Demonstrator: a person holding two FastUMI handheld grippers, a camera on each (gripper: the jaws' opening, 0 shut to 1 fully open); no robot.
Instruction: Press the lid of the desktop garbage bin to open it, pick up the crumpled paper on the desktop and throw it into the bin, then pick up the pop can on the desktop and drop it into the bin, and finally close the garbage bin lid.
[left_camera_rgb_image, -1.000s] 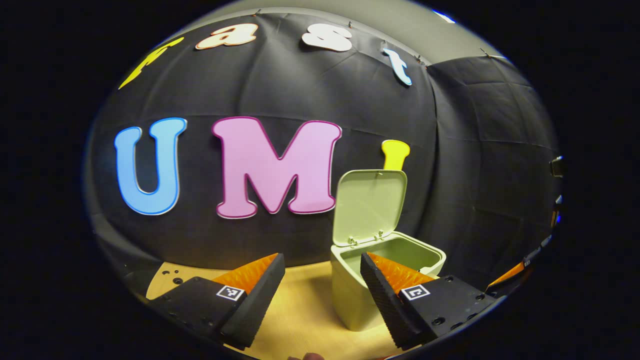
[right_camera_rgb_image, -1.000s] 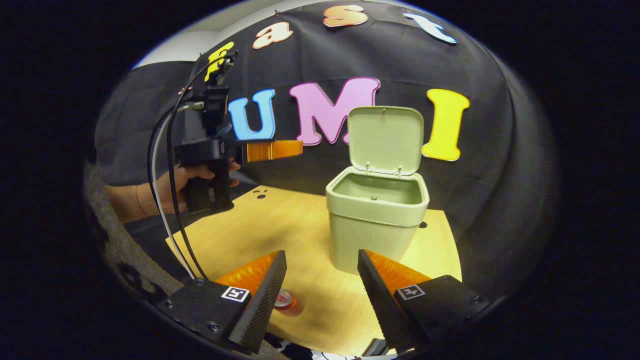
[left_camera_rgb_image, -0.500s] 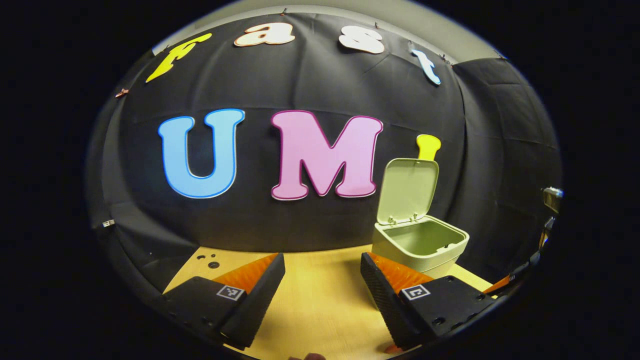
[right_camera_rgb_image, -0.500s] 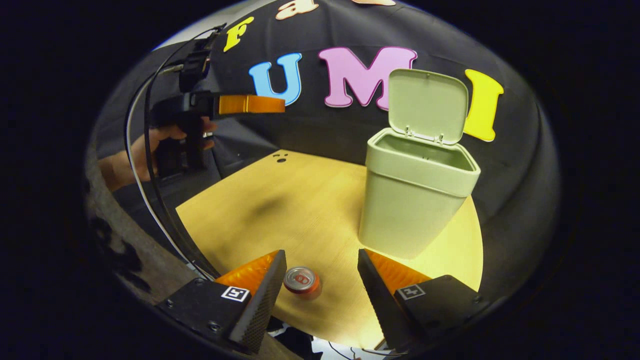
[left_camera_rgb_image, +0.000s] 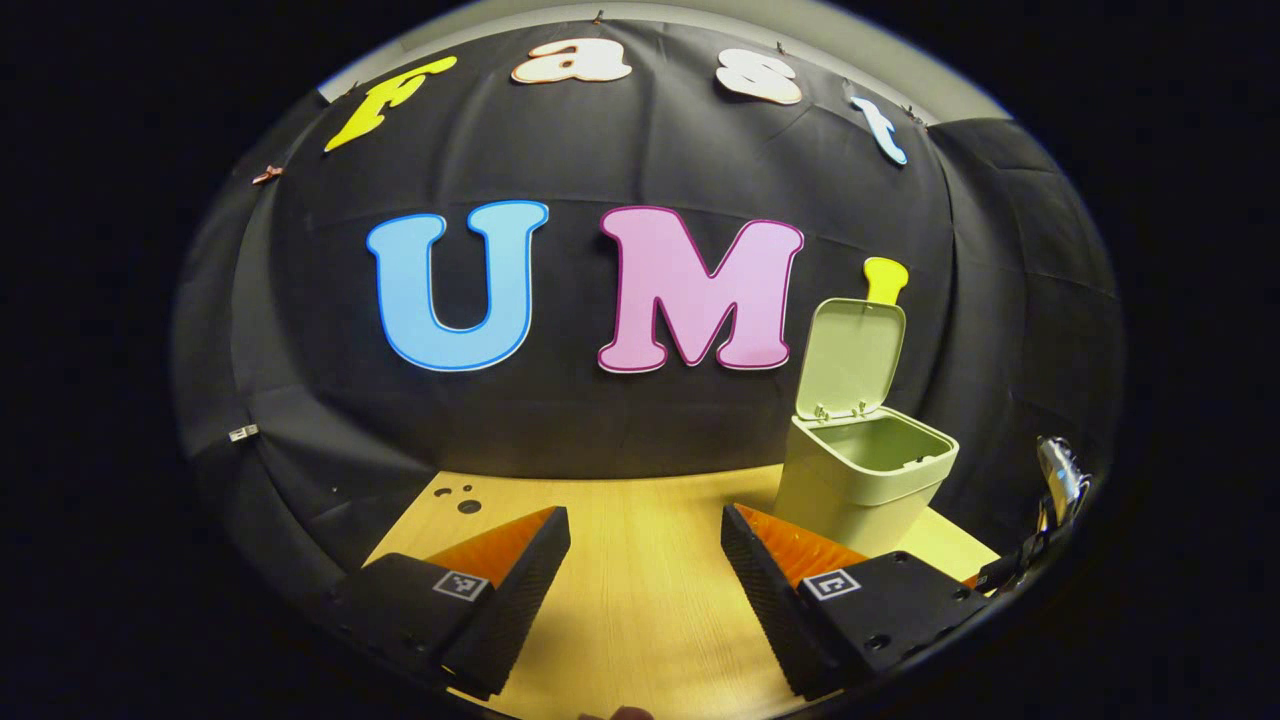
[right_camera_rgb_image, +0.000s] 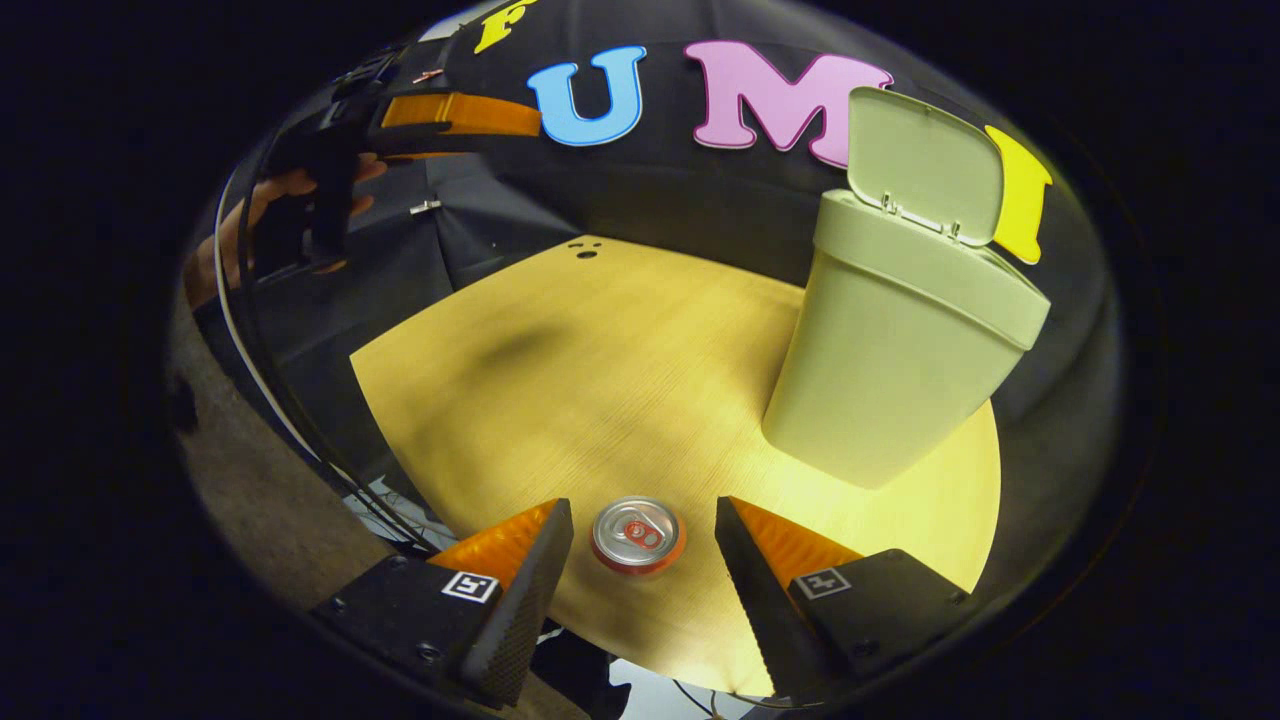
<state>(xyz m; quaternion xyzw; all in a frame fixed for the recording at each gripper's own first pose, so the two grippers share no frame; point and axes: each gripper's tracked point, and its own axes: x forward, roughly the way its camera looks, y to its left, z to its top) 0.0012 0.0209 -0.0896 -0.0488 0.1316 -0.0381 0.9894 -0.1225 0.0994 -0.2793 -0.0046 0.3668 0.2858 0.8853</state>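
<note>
Down went the right gripper (right_camera_rgb_image: 640, 545), its fingers spread wide around the pop can (right_camera_rgb_image: 637, 534), ready to grab it.

Pale green garbage bin (right_camera_rgb_image: 890, 370) stands upright on the wooden desktop (right_camera_rgb_image: 600, 370), ahead and right of the right gripper (right_camera_rgb_image: 640, 560); its hinged lid (right_camera_rgb_image: 925, 165) is raised open. Pop can (right_camera_rgb_image: 637, 534), upright with silver top and red side, sits between that gripper's spread fingers, touching neither.
</note>
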